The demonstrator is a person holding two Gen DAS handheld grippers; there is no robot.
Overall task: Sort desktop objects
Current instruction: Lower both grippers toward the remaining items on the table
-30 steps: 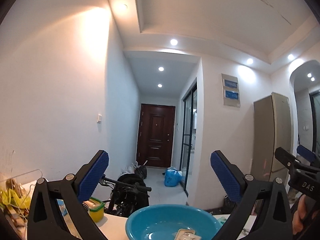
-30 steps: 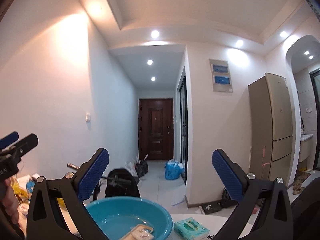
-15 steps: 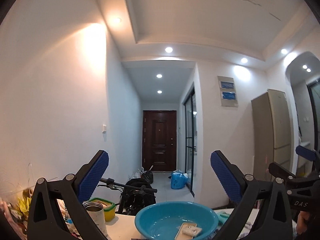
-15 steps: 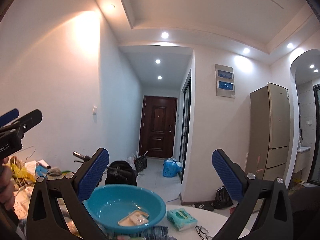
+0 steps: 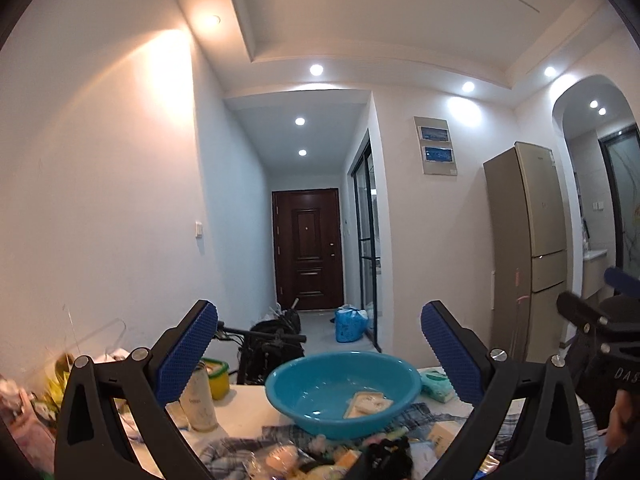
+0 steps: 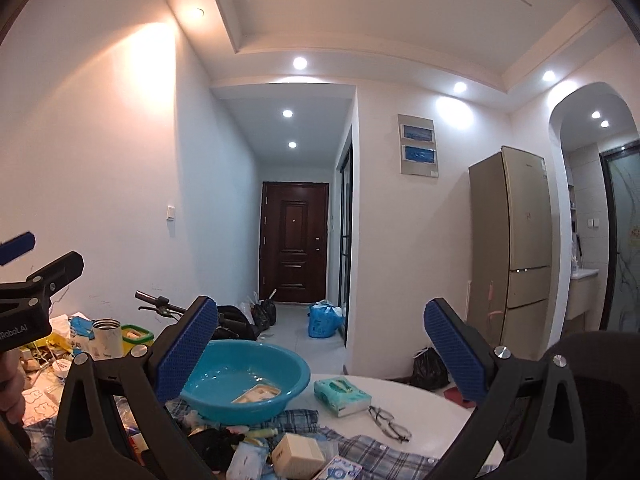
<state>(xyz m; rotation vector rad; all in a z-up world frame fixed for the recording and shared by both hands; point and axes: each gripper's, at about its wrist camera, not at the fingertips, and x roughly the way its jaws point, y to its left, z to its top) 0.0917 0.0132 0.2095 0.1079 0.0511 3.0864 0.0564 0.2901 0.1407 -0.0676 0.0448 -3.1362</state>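
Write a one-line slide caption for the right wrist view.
Open right gripper above a cluttered table: blue basin holding a packet, tissue pack, glasses.

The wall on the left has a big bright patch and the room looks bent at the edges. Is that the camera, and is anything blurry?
Left wrist view: a ceiling spotlight throws that warm glare down the wall; the clutter at the lower left edge is smeared. Right wrist view: the same lamp makes the patch; the fridge bows from the fisheye lens, and the basin looks sharp.
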